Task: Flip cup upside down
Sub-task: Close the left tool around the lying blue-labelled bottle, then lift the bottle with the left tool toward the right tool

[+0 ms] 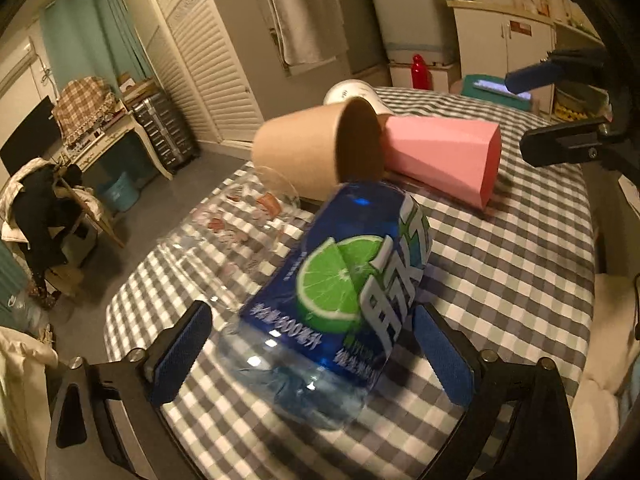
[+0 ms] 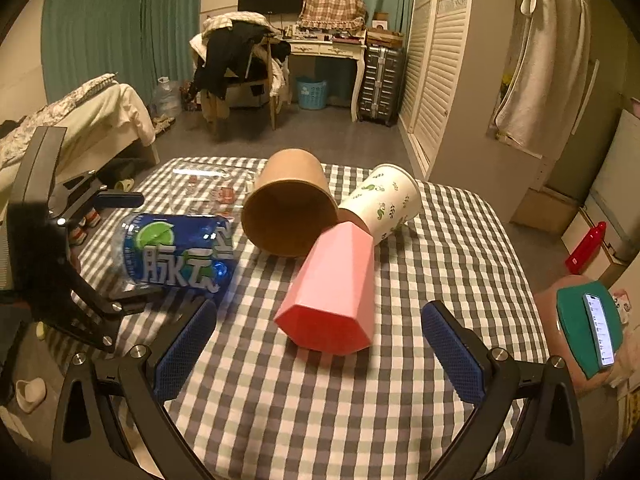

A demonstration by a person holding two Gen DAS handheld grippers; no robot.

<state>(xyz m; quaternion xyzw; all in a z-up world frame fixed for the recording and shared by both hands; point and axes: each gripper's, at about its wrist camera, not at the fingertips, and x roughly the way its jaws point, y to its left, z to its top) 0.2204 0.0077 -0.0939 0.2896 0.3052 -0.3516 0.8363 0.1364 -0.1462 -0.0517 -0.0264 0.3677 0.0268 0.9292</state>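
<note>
Left tool spread wide around a lying bottle, pads clear of it; right tool spread, empty, just before the pink cup, which lies sideways on the checked desk, brown cup behind it.

Teal curtains, louvered wardrobe

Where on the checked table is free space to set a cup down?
Bare cloth lies near the right tool, between it and the pink cup, and toward the table's right edge. The middle is crowded: brown cup, patterned cup, bottle.
</note>
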